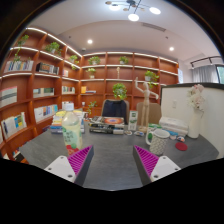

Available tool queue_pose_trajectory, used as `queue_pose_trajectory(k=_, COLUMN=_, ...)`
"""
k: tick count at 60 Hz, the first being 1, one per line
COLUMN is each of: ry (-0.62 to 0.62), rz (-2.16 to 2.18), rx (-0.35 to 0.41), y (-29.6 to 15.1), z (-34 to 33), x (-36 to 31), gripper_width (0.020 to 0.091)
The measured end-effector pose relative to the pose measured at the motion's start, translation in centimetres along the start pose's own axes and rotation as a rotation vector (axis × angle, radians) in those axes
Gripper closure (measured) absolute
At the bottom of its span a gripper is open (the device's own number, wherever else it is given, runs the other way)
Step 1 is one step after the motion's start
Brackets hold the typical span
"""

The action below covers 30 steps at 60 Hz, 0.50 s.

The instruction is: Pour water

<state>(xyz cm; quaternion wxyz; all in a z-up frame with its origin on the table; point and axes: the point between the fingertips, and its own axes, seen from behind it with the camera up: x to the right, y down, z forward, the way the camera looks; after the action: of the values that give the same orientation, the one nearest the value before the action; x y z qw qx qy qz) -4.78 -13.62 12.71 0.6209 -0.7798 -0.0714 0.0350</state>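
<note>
My gripper (112, 163) is open, held above a grey table (110, 150) with nothing between its fingers. The magenta pads (80, 160) stand wide apart. Beyond the left finger stands a clear plastic bottle or jug with a greenish label (72, 129). Beyond the right finger sits a white ribbed cup (160, 140) with a smaller white mug (152, 135) beside it. Both stand well ahead of the fingertips. No water is visible from here.
A red lid or coaster (181, 146) lies to the right of the cup. Boxes and small items (108, 125) crowd the table's far side. A whiteboard (192, 110) stands at the right, lit bookshelves (40, 85) line the walls, and a potted plant (118, 92) stands behind.
</note>
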Motion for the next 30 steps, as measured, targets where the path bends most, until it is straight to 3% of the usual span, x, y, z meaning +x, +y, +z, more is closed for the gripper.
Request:
queue_pose_trajectory(k=12, ry=-0.179, rz=-0.014, rx=-0.026, y=2.0, z=2.7, x=-8.2, gripper_width=0.0296)
queue_pose_trajectory(k=18, ry=-0.205, rz=-0.026, rx=-0.014, y=3.0, z=5.5, x=-14.3, gripper_width=0.0294)
queue_pose_trajectory(k=30, ry=-0.218, rz=-0.023, rx=0.049, y=0.1, z=9.7, x=-17.0, gripper_width=0.0294)
